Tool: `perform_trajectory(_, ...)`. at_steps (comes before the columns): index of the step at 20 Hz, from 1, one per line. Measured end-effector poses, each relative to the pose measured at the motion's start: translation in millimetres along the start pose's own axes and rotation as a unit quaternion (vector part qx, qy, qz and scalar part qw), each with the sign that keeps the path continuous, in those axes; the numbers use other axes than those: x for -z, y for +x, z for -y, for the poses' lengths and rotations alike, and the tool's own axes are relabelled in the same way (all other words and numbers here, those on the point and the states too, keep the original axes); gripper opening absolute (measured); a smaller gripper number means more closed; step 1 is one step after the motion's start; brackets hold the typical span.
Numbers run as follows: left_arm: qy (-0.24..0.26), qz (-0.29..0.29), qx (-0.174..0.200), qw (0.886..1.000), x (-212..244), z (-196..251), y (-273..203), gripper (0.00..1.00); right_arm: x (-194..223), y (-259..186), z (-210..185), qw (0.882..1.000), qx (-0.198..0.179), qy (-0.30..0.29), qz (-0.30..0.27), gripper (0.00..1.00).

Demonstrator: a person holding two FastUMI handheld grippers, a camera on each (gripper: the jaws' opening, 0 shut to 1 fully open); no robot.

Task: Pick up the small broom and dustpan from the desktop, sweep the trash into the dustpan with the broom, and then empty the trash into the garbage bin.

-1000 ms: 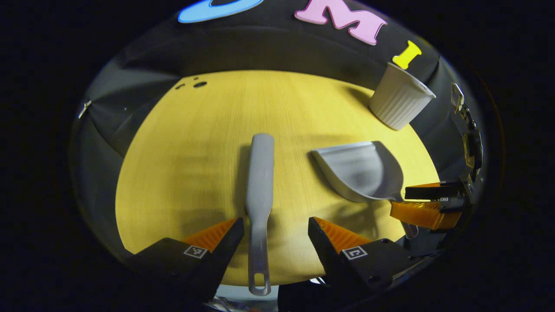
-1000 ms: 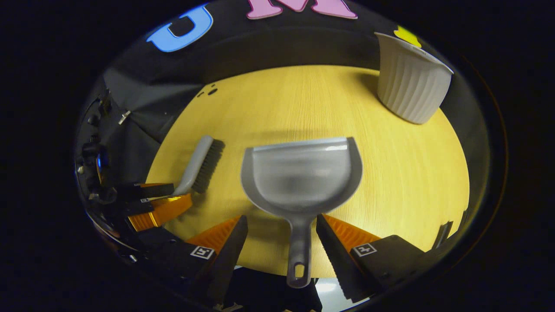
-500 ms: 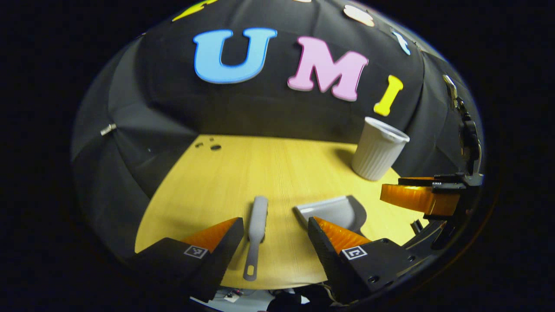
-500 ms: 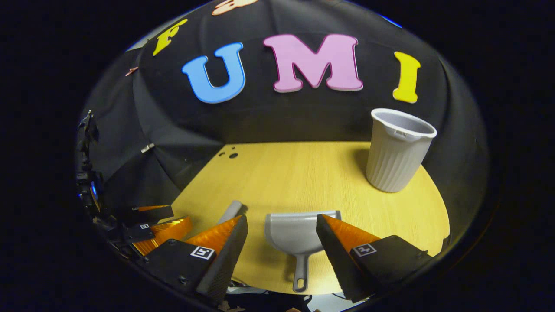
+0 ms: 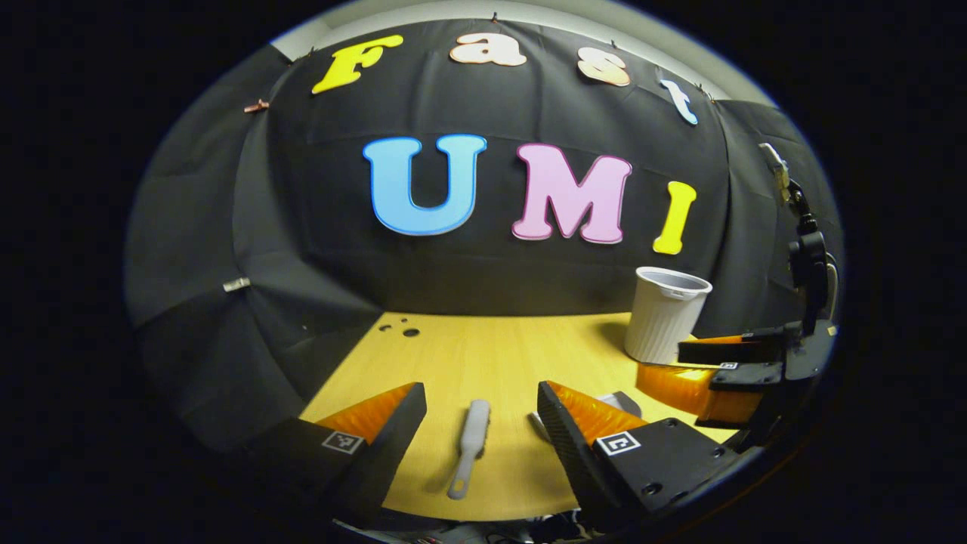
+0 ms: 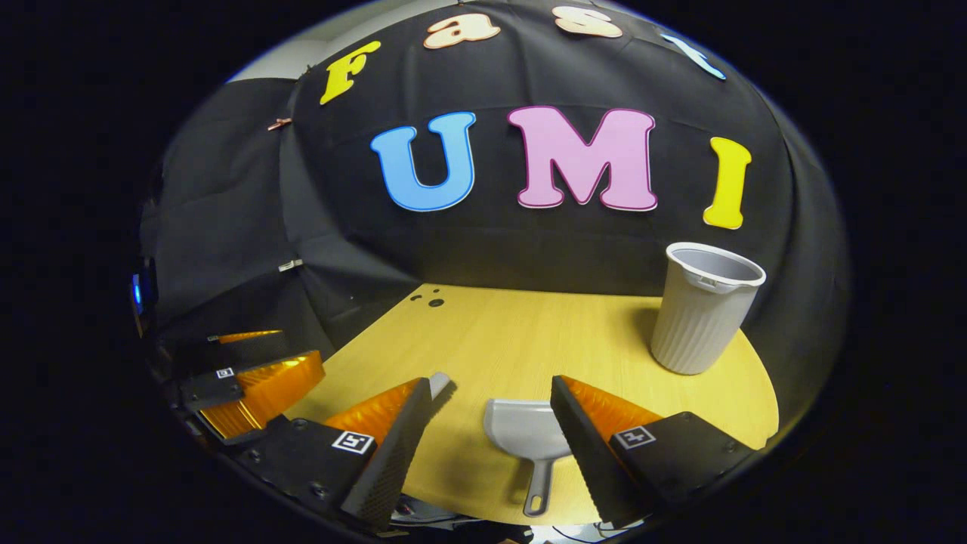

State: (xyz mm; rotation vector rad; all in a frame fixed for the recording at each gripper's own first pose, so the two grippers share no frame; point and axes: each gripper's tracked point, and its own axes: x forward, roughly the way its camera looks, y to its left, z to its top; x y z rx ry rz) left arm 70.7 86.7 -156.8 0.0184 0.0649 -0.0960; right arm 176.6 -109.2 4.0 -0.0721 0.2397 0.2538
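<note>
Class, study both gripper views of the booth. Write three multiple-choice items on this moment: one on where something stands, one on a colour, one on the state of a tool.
1. Where does the white ribbed plastic bin stand on the yellow wooden table?
A. far right
B. near left
C. centre

2. What colour is the small plastic dustpan?
A. red
B. grey
C. green

3. What is the left tool doing?
A. gripping the bin
B. gripping the dustpan
C. open, holding nothing

Answers: 1 A, the bin stands by the wall at the table's right; 2 B, its pan and handle are grey; 3 C, the grey small broom lies on the table below the spread fingers.
</note>
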Motion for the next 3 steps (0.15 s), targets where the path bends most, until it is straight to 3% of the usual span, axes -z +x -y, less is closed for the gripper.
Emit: perform_trajectory(3, -0.006, -0.007, 0.001, 1.0, 7.7, -5.0, 2.5, 0.96, 24.1, 2.6, -10.2, 0.999, -0.02, -0.007, -0.041, 0.99)
